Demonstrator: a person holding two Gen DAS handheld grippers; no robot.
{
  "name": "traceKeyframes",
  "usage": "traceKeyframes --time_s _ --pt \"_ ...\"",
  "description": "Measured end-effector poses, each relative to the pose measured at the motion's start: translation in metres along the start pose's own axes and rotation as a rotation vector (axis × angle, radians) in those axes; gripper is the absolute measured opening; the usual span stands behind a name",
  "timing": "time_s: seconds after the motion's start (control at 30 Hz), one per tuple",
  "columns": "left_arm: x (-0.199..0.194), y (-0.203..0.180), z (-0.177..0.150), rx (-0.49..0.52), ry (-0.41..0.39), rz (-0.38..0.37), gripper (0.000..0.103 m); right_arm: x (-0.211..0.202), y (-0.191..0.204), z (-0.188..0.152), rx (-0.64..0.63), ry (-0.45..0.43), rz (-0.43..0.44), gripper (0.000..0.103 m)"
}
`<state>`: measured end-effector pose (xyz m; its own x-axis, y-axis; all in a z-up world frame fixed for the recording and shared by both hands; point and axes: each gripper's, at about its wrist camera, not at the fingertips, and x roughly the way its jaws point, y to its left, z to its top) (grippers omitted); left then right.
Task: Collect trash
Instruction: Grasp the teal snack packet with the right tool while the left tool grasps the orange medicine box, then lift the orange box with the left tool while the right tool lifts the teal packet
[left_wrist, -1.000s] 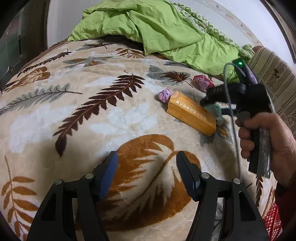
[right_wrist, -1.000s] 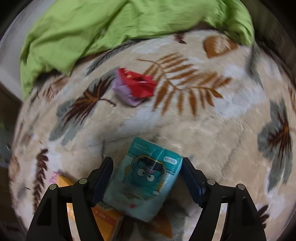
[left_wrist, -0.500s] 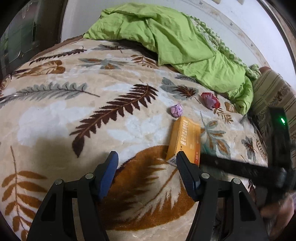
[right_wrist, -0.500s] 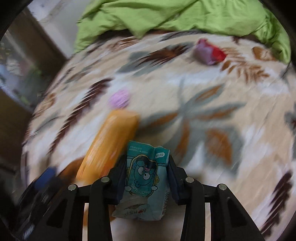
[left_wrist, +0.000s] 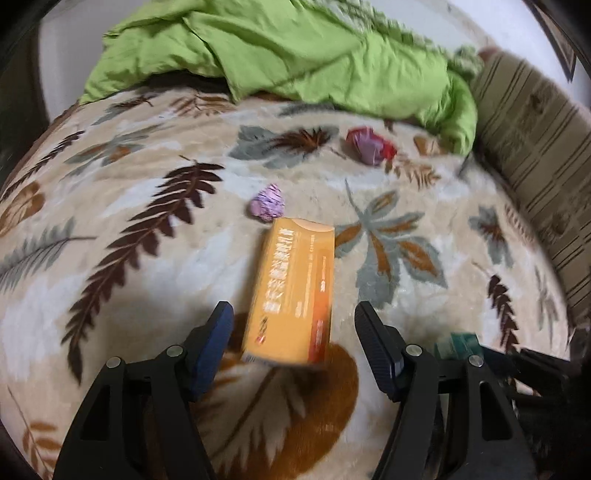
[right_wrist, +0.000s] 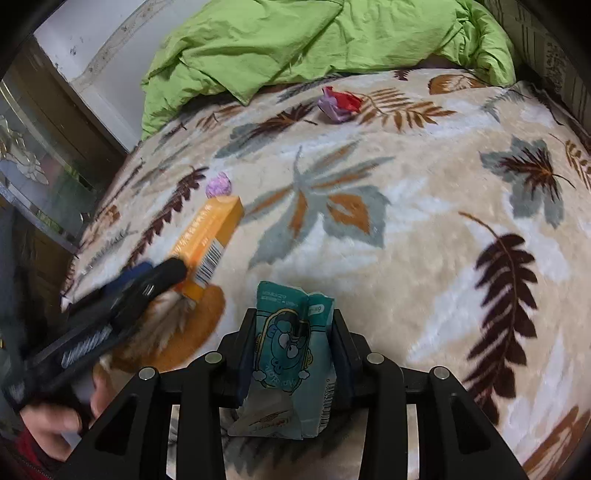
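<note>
While our right gripper (right_wrist: 294, 343) stands clamped on the teal tissue packet (right_wrist: 291, 354), its jaws having just been closing onto the crumpled pack and now pressing both its sides, we list that item as collected and lifted clear of the leaf-print blanket (right_wrist: 424, 229). Our left gripper (left_wrist: 293, 343), jaws apart and having just opened a little further, sits over the near end of the orange carton (left_wrist: 291, 295), which lies flat on the blanket between the two fingers without either pad touching it; we judge this the step in hand, the second pick. Next move, as we judge it: bring the fingers down astride the carton's long sides and close squarely, since the plush pile may let the box tilt or slip. Remaining trash, further off: one small purple paper wad (left_wrist: 267, 203) just beyond the carton's far end, and one crumpled red-and-purple wrapper (left_wrist: 369, 146) further still, near the green quilt (left_wrist: 295, 48) heaped at the far edge. A striped cushion (left_wrist: 532, 147) borders the right side. Nothing lies on top of the carton; the purple wad sits close enough to its far end to be nudged. No bin appears in either view.
</note>
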<state>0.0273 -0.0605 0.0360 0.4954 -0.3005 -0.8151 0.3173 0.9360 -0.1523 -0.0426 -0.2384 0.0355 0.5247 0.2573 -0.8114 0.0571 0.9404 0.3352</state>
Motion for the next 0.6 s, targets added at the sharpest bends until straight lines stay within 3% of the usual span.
traceKeyframes --time_s 0.07,0.17,0.37,0.6 --pt "0.016 -0.001 0.005 0.010 0.039 0.036 0.066 0.002 -0.002 0.000 0.004 0.010 0.009 0.040" --pt "0.027 0.004 0.006 0.015 0.029 0.080 0.050 0.005 -0.001 -0.001 -0.011 0.034 0.007 0.044" --pt "0.013 0.010 -0.006 0.010 -0.009 0.056 0.050 0.006 0.006 -0.005 -0.067 0.062 -0.023 0.054" --pt "-0.020 0.012 -0.030 -0.014 -0.045 0.020 0.050 0.000 0.007 -0.015 -0.085 0.075 -0.049 0.055"
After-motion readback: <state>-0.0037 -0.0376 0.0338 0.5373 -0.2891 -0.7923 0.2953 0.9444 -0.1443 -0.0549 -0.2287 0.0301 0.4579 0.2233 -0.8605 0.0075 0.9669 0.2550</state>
